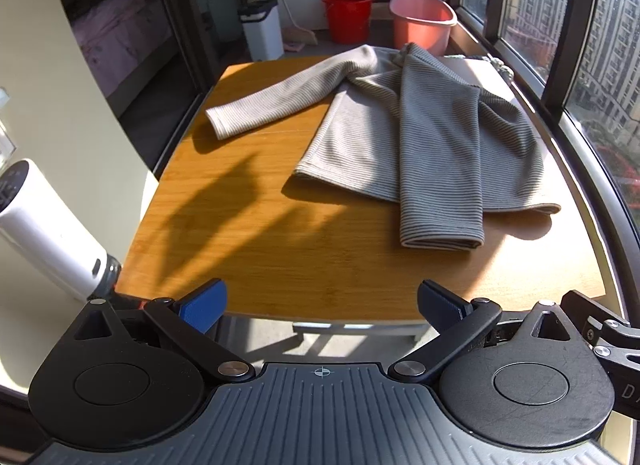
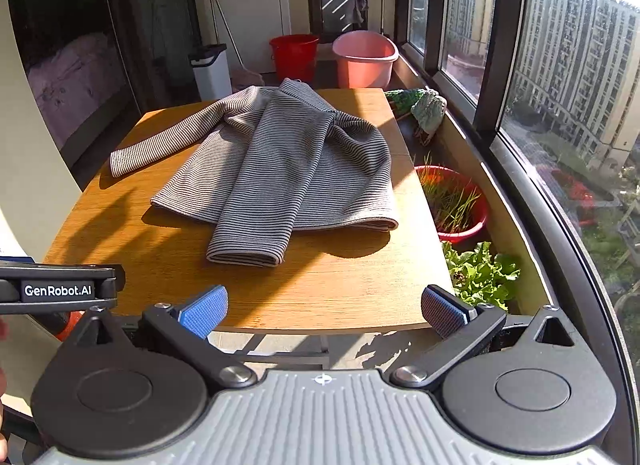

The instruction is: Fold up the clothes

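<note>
The striped long-sleeved top (image 1: 424,137) lies flat on the wooden table (image 1: 248,233), well ahead of both tongs. Left tongs (image 1: 322,305) and right tongs (image 2: 324,307) hang at the near table edge, jaws apart, holding nothing; 1 sleeve is folded across its body.

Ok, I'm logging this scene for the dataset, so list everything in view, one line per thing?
striped top: one, grey and dark stripes, on the table, one sleeve folded over the body, other sleeve spread to the left
table: one, wooden, centre
bucket: one, red, floor beyond the table
basin: one, pink, beside the bucket
bin: one, white with dark lid, far left
bowl of sprouts: one, red, window ledge
lettuce: one bunch, green, ledge nearer the camera
left gripper: fingers open, off the table's near edge
right gripper: fingers open, off the near edge
</note>
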A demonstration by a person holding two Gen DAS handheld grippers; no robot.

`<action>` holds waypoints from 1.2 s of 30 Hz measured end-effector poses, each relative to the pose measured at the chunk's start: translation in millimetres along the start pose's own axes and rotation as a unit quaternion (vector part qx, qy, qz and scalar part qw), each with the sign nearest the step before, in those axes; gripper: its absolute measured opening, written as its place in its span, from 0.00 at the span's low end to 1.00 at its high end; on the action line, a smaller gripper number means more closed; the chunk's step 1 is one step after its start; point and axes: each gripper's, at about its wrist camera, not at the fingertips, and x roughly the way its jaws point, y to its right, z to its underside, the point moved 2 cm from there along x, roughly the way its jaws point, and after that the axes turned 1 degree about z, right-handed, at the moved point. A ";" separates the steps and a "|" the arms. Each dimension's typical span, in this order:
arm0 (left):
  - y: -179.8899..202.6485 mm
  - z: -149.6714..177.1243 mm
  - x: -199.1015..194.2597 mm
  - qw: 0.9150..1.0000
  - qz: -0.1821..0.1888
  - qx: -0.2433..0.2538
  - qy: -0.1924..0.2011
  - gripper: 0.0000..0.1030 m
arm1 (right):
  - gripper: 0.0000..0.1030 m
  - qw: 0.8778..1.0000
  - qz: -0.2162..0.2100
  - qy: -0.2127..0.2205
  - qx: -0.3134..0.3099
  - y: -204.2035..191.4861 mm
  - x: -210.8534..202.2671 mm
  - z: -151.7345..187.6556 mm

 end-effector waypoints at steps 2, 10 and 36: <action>0.7 1.1 -1.2 1.000 0.003 -0.005 0.001 1.00 | 1.00 1.000 0.002 -0.009 0.002 1.6 -1.0 0.3; 4.0 5.6 -5.4 1.000 0.013 -0.020 0.008 1.00 | 1.00 0.999 0.000 -0.045 0.011 7.7 3.9 -2.3; -6.8 14.9 0.9 0.999 0.027 -0.039 -0.005 1.00 | 1.00 0.999 0.010 -0.053 -0.004 5.4 21.7 3.6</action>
